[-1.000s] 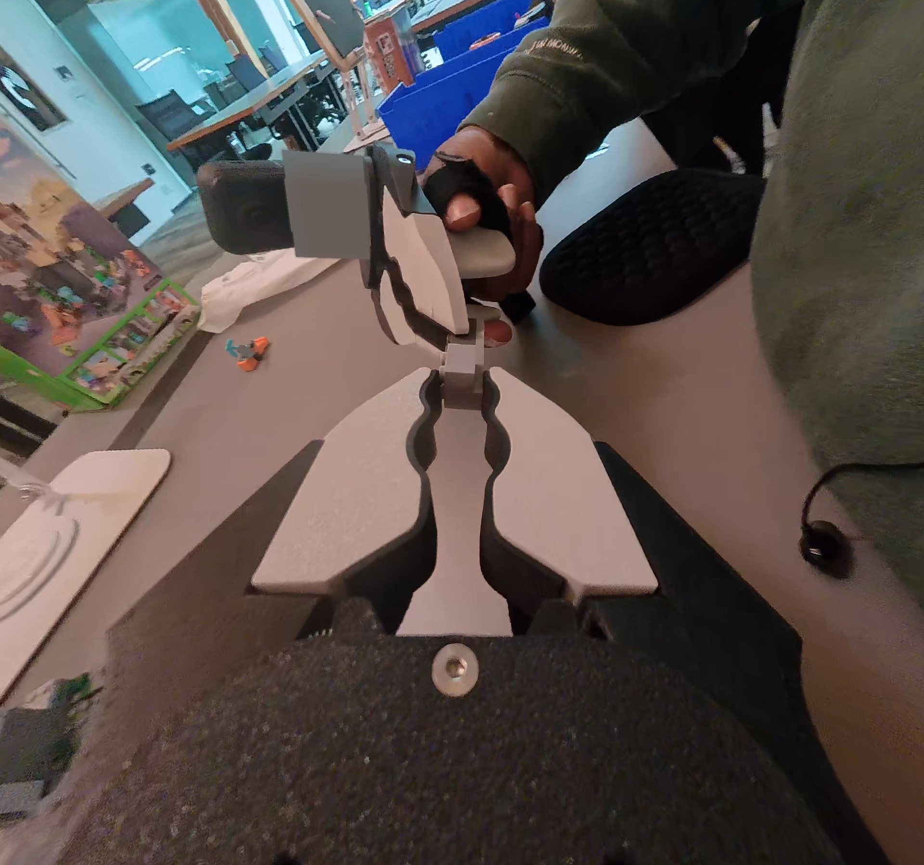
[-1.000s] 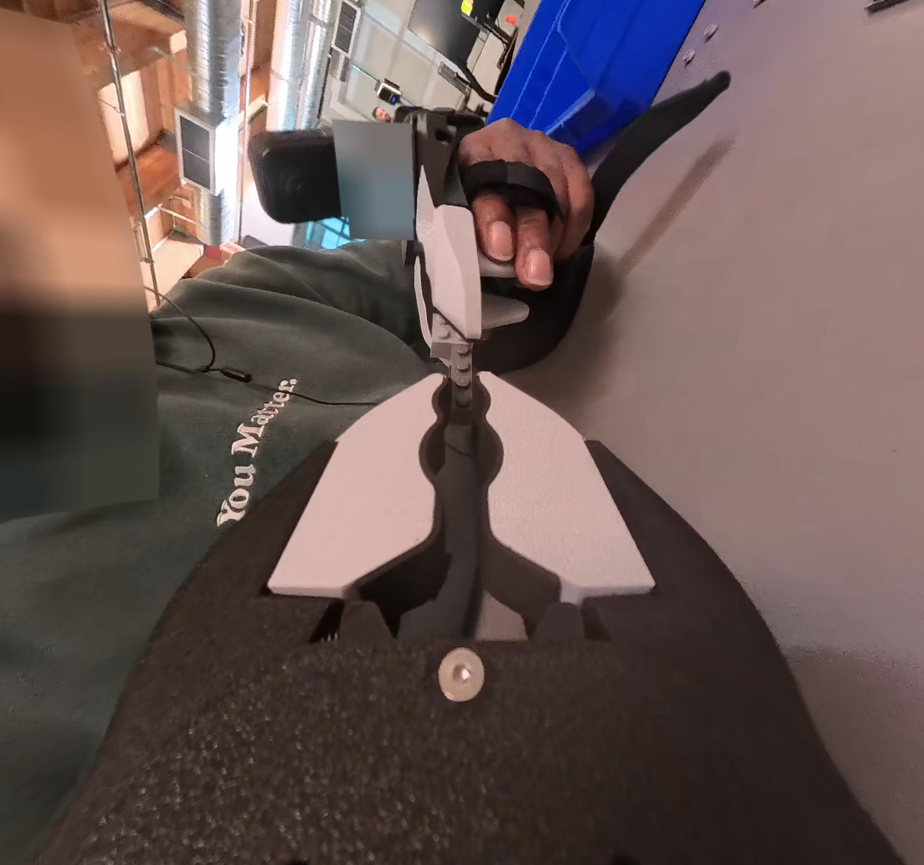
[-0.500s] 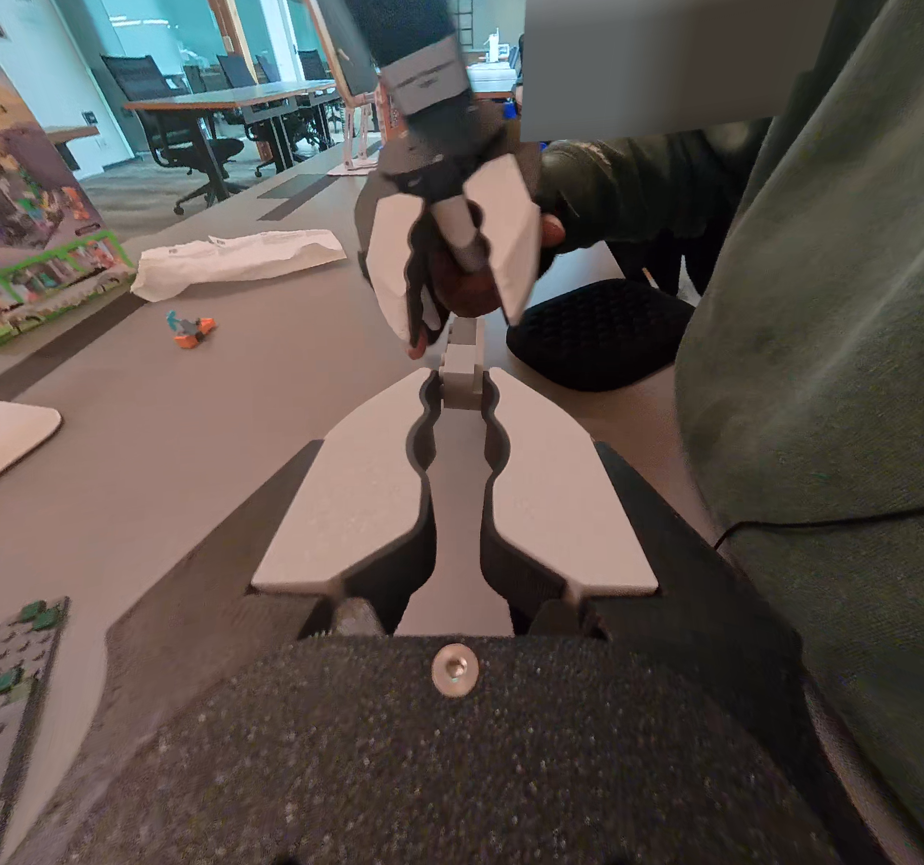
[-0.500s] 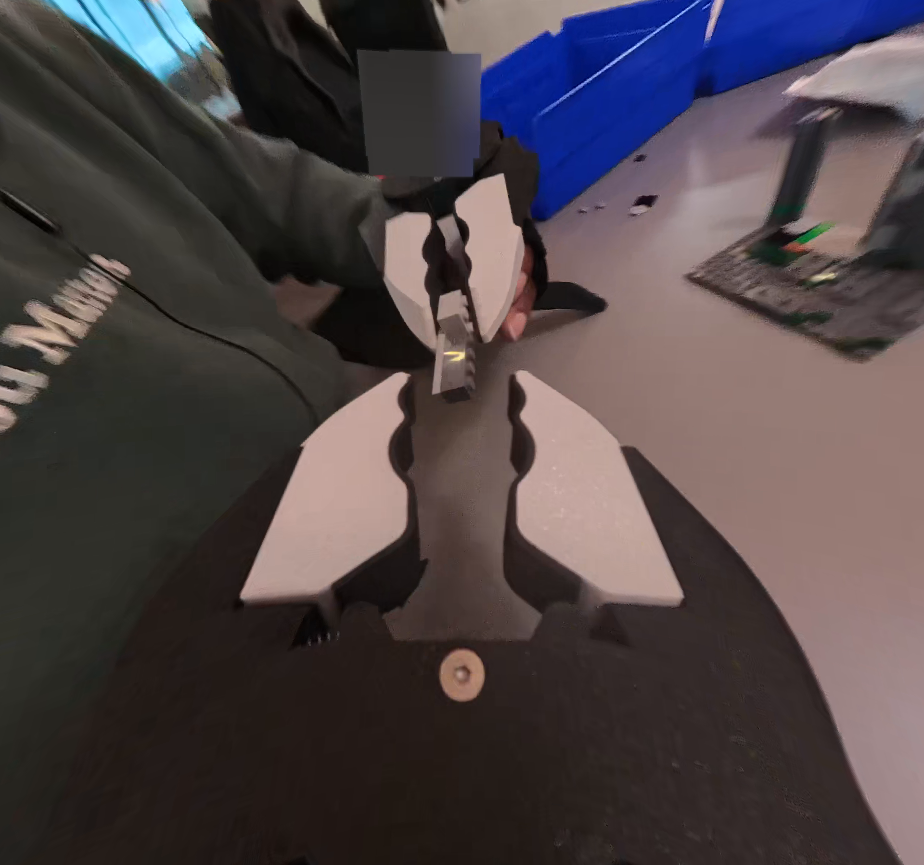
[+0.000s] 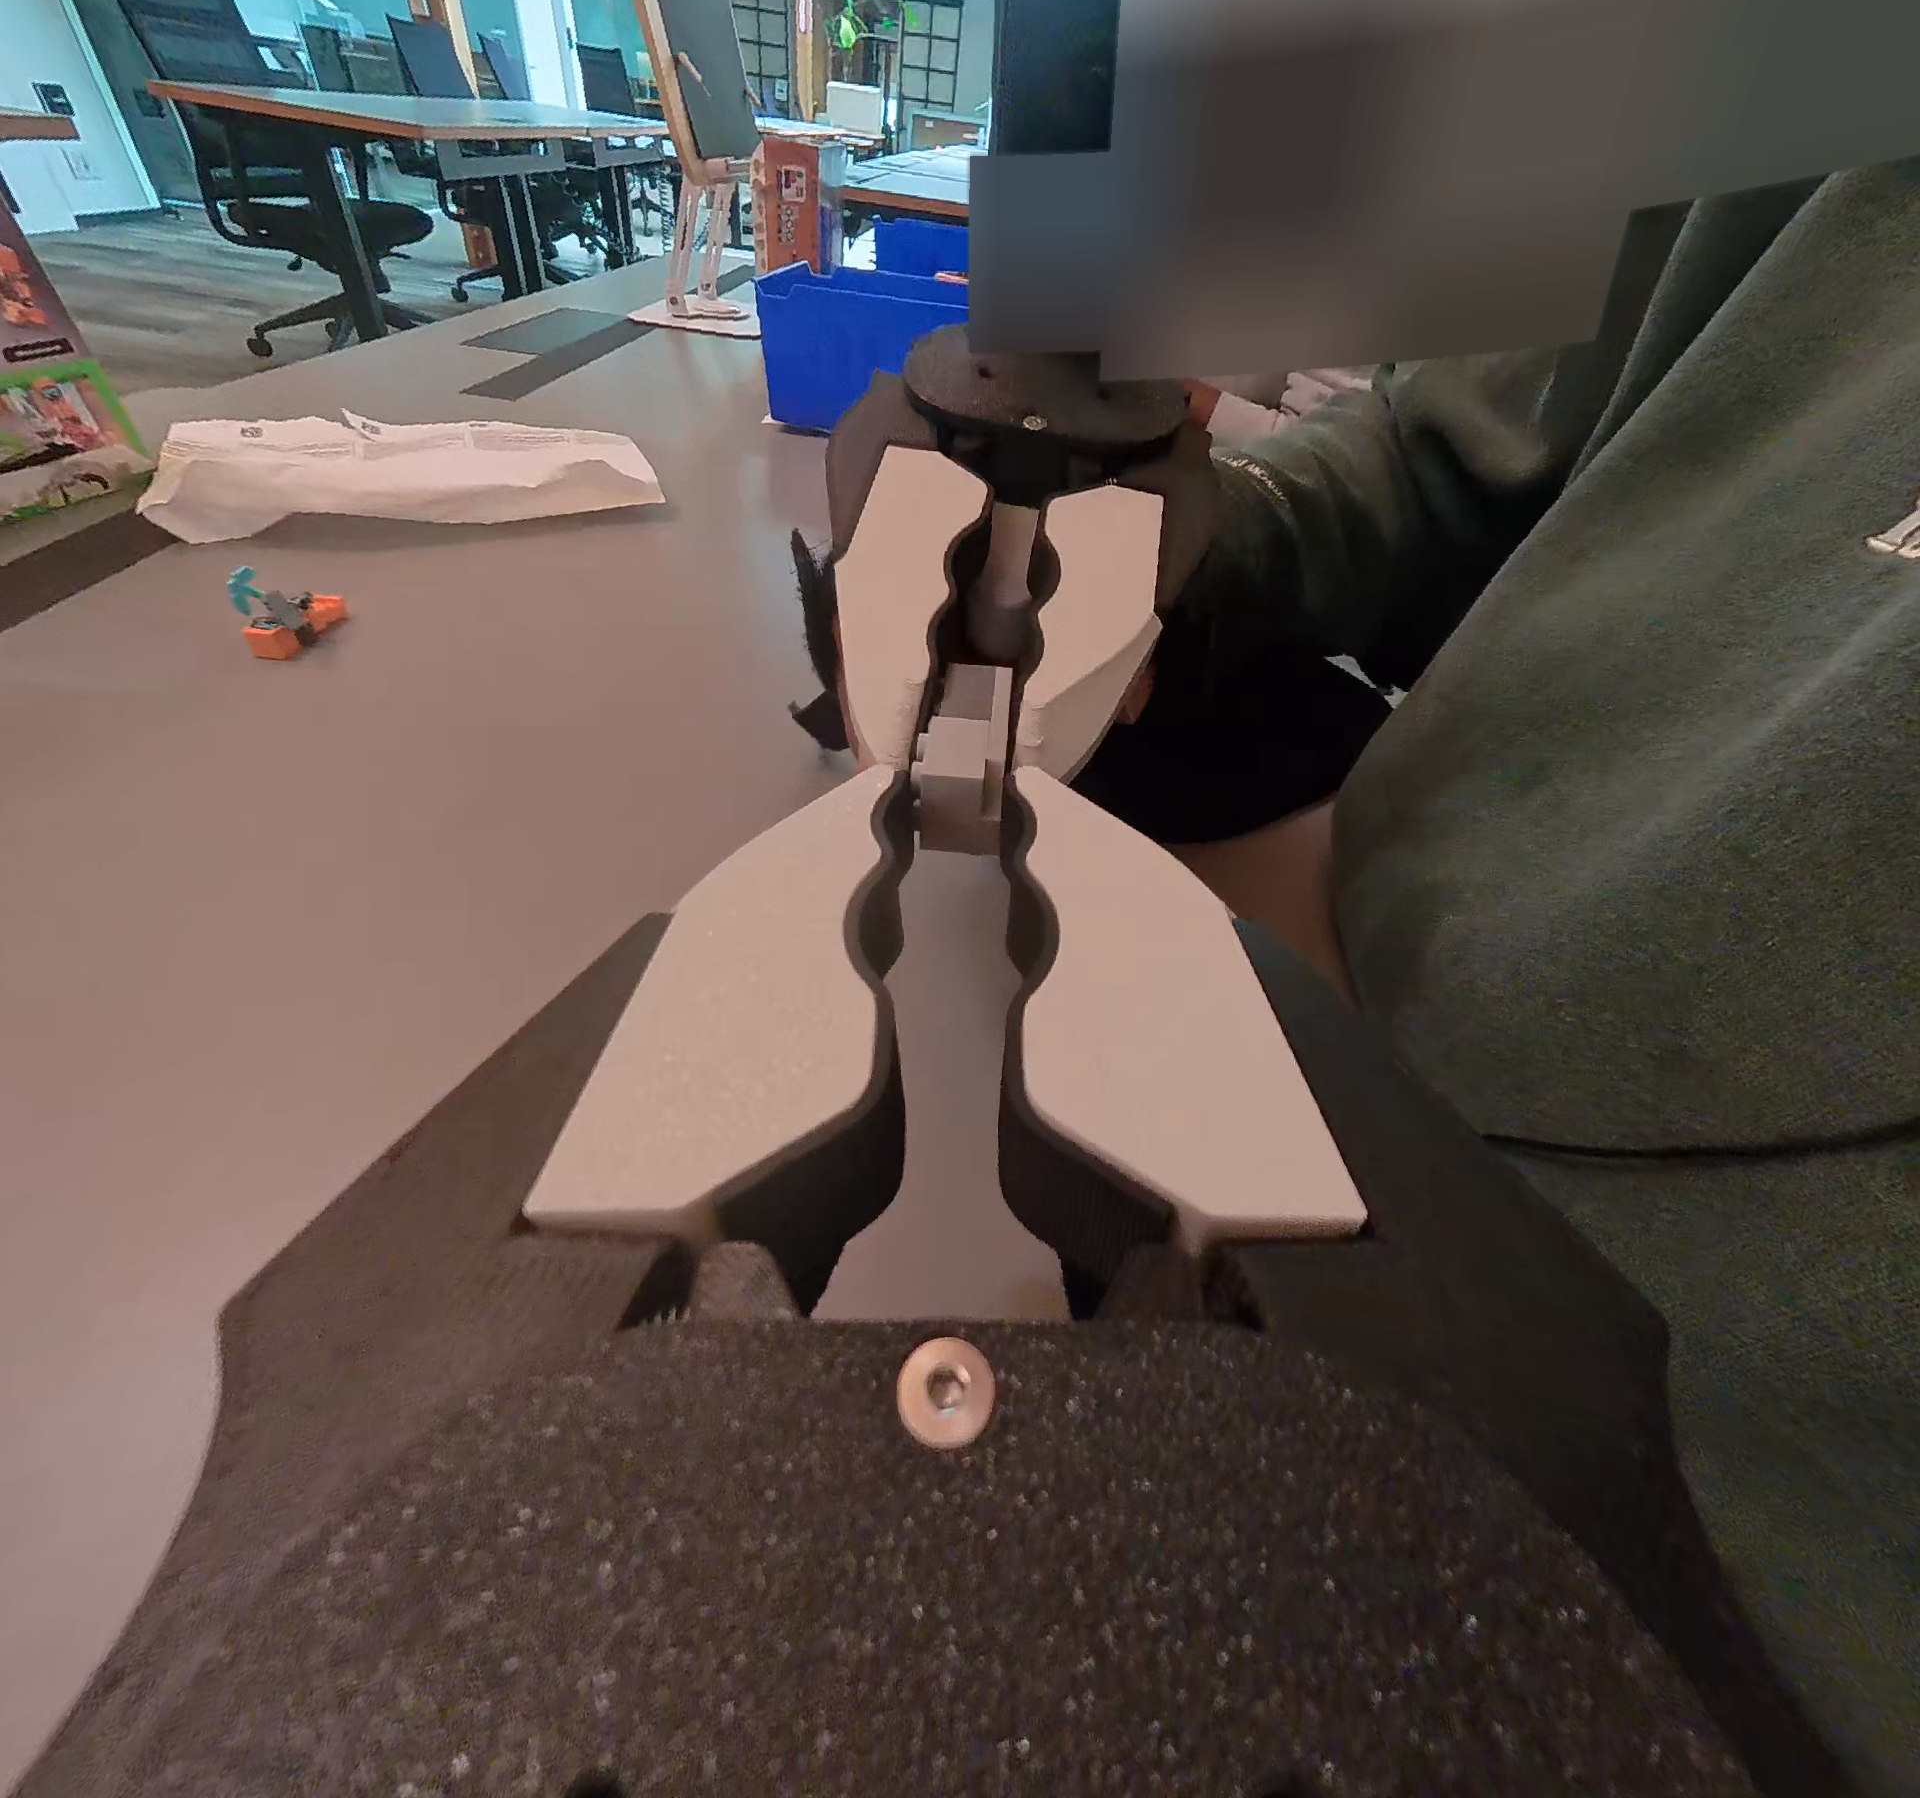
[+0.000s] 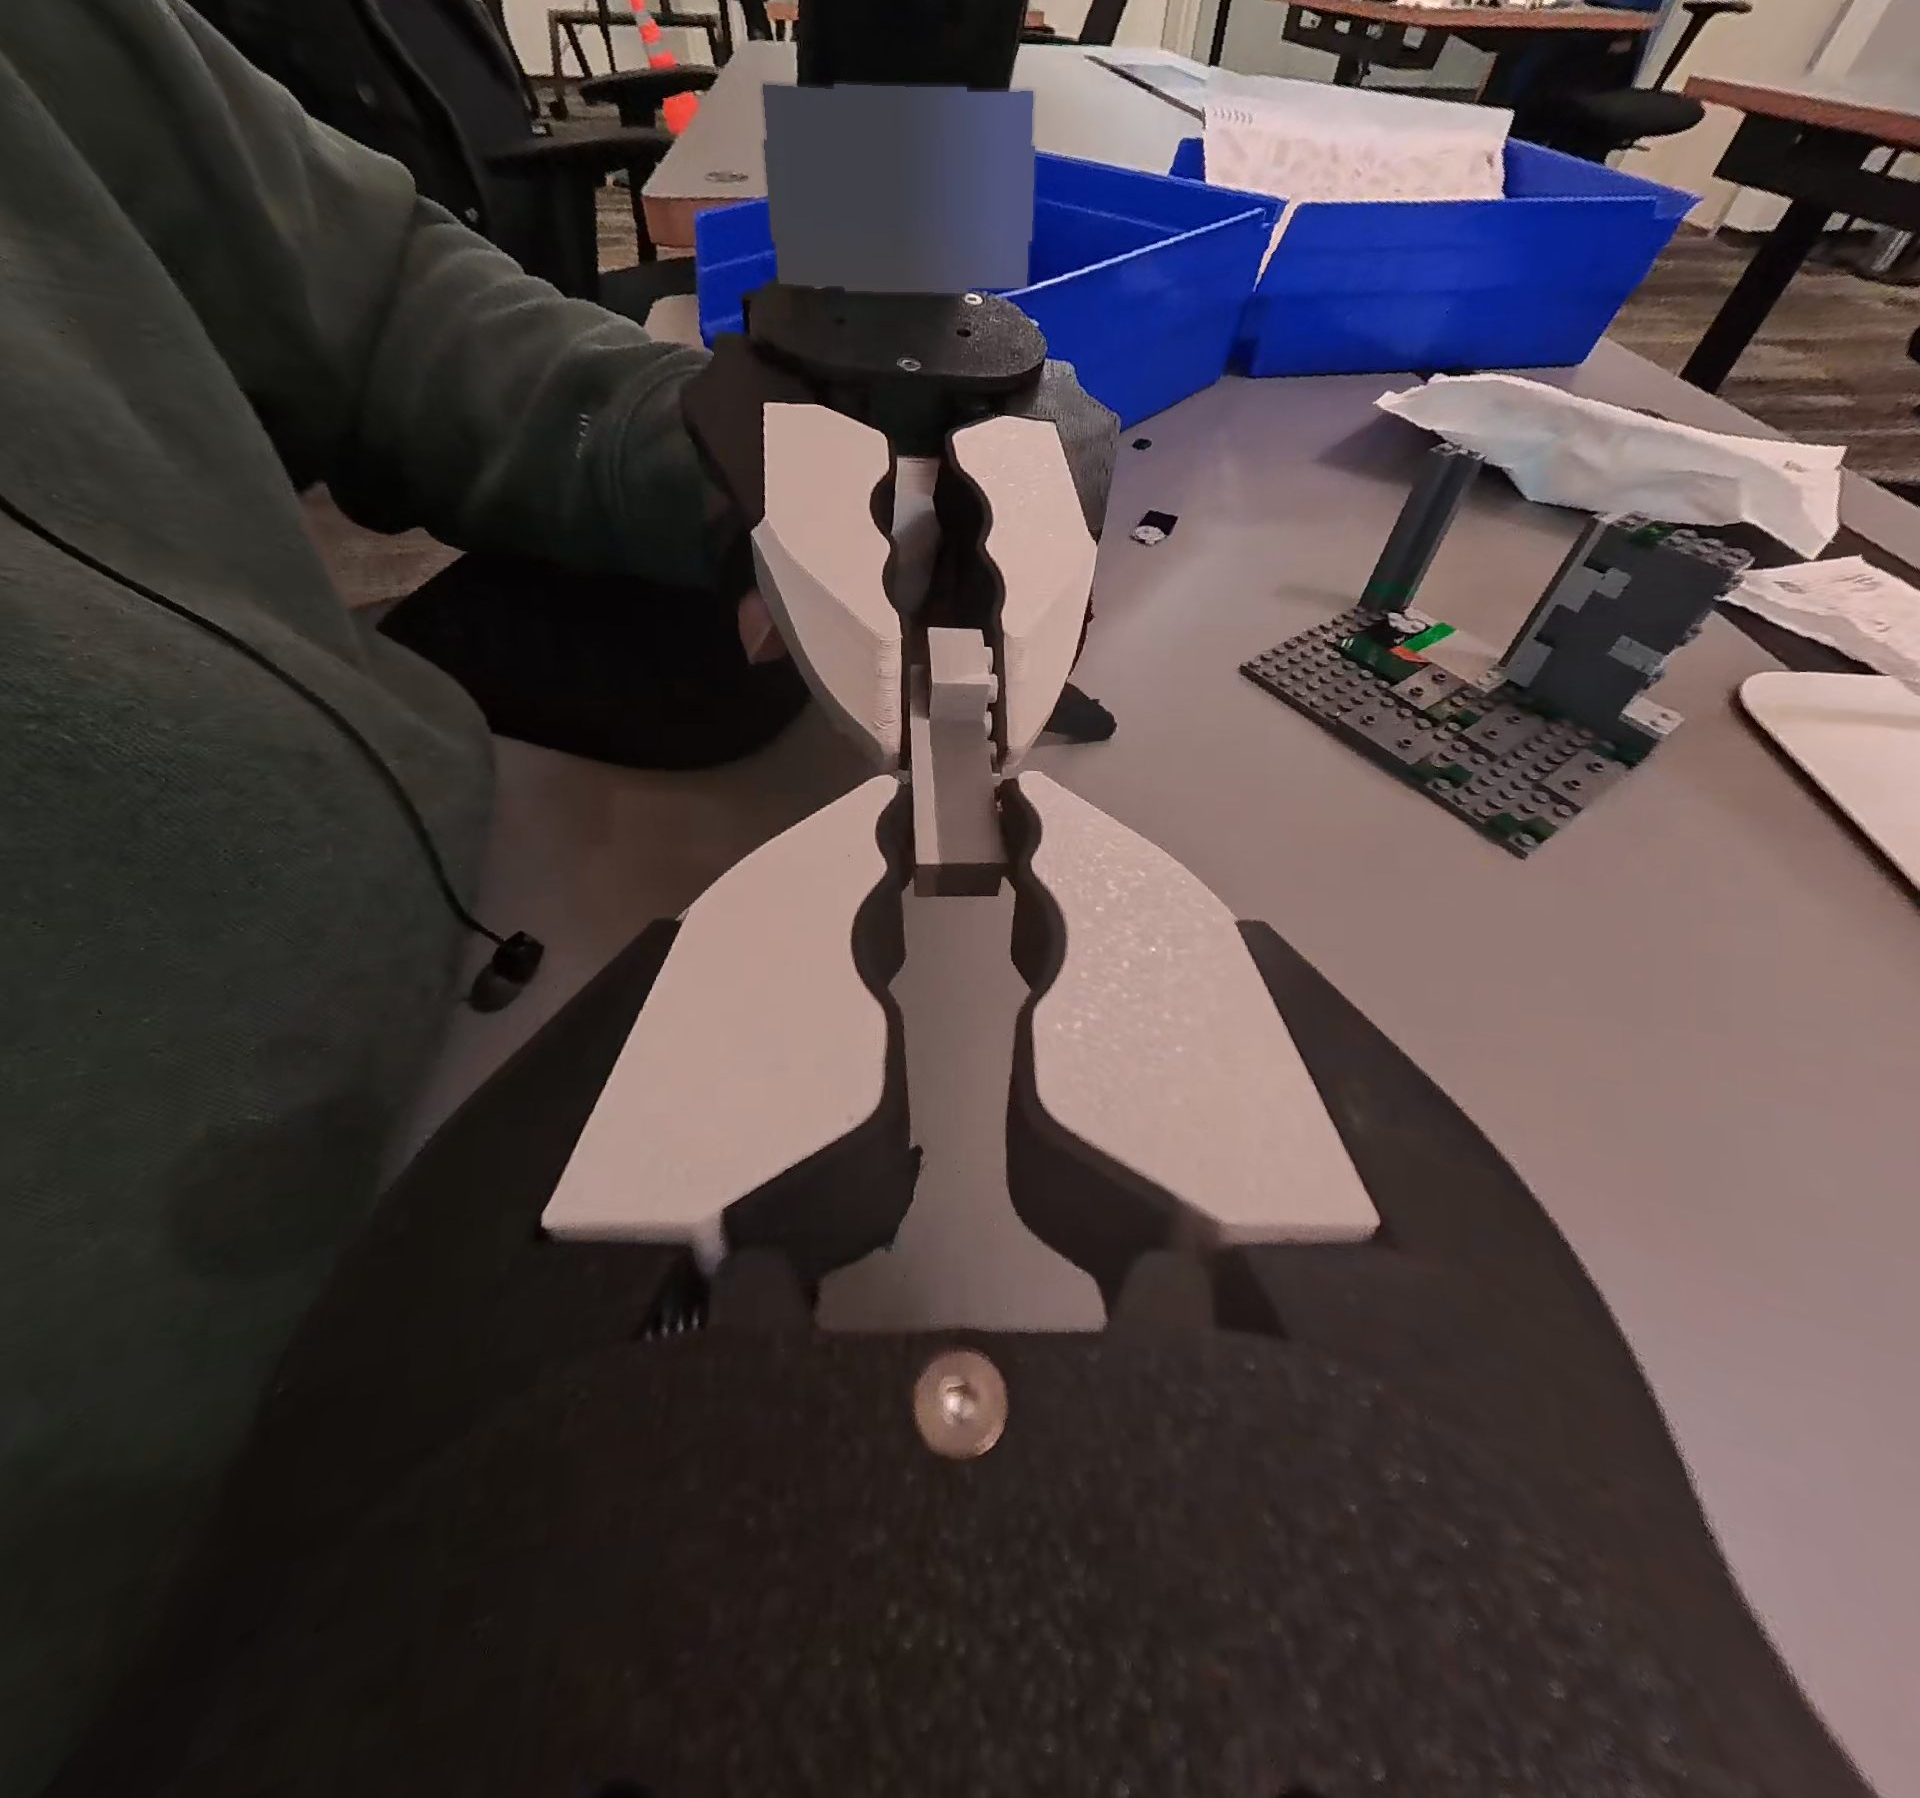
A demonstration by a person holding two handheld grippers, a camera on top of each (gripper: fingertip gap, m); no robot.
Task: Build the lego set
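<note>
A light grey stack of lego bricks [image 5: 958, 792] is held in the air between my two grippers, which face each other tip to tip. My left gripper [image 5: 954, 780] is shut on one end of it. My right gripper [image 6: 954, 792] is shut on the other end of the same grey stack [image 6: 956, 792]. The right gripper [image 5: 982, 709] shows opposite in the left wrist view, and the left gripper [image 6: 940, 699] opposite in the right wrist view. The partly built model on a dark grey baseplate [image 6: 1382, 720] stands on the table to the right.
Blue bins [image 6: 1403, 283] stand at the back. White paper bags [image 6: 1621, 460] [image 5: 395, 475], a white tray [image 6: 1849, 761], a small orange and teal lego piece [image 5: 283, 614] and the set's box [image 5: 42, 398] lie around. The person's green sweatshirt [image 5: 1662, 709] is close by. My two grippers' fingertips are within a few centimetres of each other.
Half a second ago my right gripper was open just short of the grey stack; now it is shut on it. Both grippers have turned level. The left has kept its hold.
</note>
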